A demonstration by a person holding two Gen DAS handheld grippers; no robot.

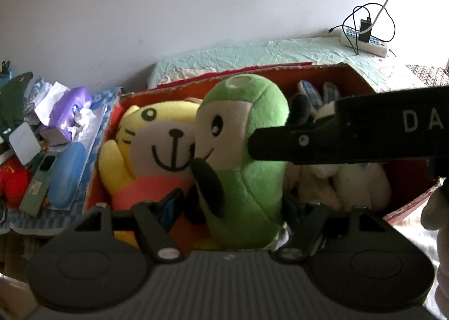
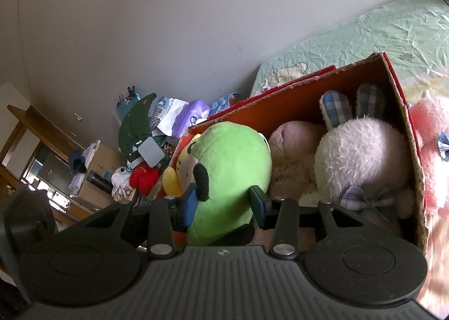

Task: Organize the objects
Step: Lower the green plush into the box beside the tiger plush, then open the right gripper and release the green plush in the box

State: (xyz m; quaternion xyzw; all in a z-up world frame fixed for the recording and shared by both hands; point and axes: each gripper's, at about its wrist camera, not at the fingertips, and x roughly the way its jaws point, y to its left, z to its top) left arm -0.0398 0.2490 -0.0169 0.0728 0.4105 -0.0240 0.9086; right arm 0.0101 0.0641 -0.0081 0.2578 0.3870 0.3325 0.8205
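A green plush toy [image 1: 247, 157] stands upright in a red cardboard box [image 1: 317, 73], next to a yellow cat plush [image 1: 157, 146] on its left. My left gripper [image 1: 233, 205] has its jaws on either side of the green plush's lower body. My right gripper [image 2: 224, 202] is shut on the green plush [image 2: 233, 168], with the blue pads pressing its sides; its black arm [image 1: 350, 137] crosses the left wrist view. A white bunny plush [image 2: 362, 157] and a beige plush [image 2: 291, 151] lie in the box's right half.
A pink plush [image 2: 432, 151] sits outside the box at the right. Clutter lies left of the box: a purple tissue pack [image 1: 70, 112], a blue case [image 1: 66, 174], a red item [image 1: 12, 179]. A green bedsheet [image 1: 266, 52] and a power strip [image 1: 364, 40] are behind.
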